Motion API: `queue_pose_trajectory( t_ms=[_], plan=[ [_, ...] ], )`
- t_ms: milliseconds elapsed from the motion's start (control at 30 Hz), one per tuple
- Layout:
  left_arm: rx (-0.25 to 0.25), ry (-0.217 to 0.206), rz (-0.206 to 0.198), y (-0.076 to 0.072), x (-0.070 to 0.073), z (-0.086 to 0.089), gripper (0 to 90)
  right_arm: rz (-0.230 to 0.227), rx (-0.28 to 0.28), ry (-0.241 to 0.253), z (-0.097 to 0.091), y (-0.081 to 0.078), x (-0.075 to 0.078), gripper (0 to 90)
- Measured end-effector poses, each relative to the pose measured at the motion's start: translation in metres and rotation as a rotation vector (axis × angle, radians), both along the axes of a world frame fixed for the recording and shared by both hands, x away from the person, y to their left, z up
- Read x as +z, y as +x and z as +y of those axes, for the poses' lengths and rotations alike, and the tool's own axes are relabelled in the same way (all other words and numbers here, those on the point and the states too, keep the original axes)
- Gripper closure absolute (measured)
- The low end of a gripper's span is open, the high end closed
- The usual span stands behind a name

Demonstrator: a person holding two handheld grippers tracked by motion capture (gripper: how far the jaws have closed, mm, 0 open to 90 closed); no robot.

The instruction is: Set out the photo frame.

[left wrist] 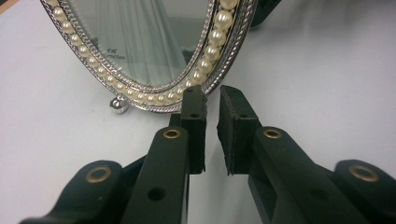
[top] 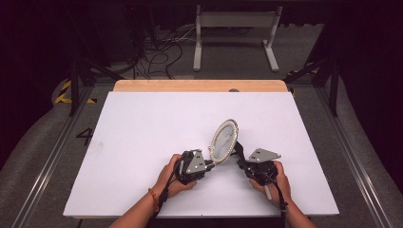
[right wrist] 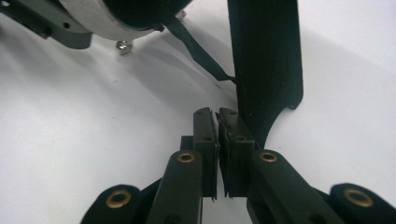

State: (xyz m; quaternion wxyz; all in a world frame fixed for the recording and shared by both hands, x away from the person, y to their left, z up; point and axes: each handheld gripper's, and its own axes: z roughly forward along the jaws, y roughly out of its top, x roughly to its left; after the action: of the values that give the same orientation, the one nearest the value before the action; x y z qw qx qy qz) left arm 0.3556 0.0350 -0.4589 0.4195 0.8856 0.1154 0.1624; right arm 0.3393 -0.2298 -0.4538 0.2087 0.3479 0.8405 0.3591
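An oval picture frame [top: 224,137] with a silver rim and a ring of pearls stands tilted on the white table top [top: 142,142], propped by a black back leg [top: 237,148]. My left gripper [top: 211,164] sits at the frame's lower left edge. In the left gripper view its jaws [left wrist: 212,100] stand a narrow gap apart with nothing between them, the tips just short of the pearl rim [left wrist: 205,70] and a small silver ball foot [left wrist: 119,105] to the left. My right gripper [top: 240,161] is behind the frame, shut [right wrist: 217,114], right beside the black leg [right wrist: 266,60].
A thin black ribbon [right wrist: 196,46] runs from the frame's back [right wrist: 116,14] to the leg. A wooden strip [top: 199,85] edges the table's far side. On the floor beyond are cables [top: 157,52] and a white metal stand [top: 235,28].
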Motion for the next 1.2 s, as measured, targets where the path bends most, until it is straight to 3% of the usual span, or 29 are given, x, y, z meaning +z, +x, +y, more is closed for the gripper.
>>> queue_pose_trajectory(
  t_ms=[333, 533, 700, 867, 1100, 1200],
  plan=[
    [0.007, -0.002, -0.012, 0.002, 0.002, 0.004, 79.1, 0.013, -0.016, -0.003, -0.004, 0.006, -0.004, 84.6],
    [0.036, -0.021, -0.024, 0.001, 0.010, 0.017, 78.2, 0.002, 0.001, 0.065, -0.003, -0.003, 0.007, 80.0],
    [0.068, -0.004, -0.028, -0.002, 0.020, 0.036, 76.5, -0.013, 0.052, 0.115, 0.008, -0.017, 0.017, 74.4],
    [0.083, 0.044, -0.018, -0.021, 0.016, 0.066, 74.6, -0.039, 0.079, 0.121, 0.025, -0.024, 0.018, 67.3],
    [0.140, 0.014, 0.017, -0.040, 0.007, 0.108, 68.5, -0.051, 0.032, 0.153, 0.037, -0.022, 0.017, 55.4],
    [0.174, 0.000, 0.032, -0.041, 0.003, 0.116, 62.7, -0.047, 0.006, 0.174, 0.040, -0.017, 0.016, 53.1]
  ],
)
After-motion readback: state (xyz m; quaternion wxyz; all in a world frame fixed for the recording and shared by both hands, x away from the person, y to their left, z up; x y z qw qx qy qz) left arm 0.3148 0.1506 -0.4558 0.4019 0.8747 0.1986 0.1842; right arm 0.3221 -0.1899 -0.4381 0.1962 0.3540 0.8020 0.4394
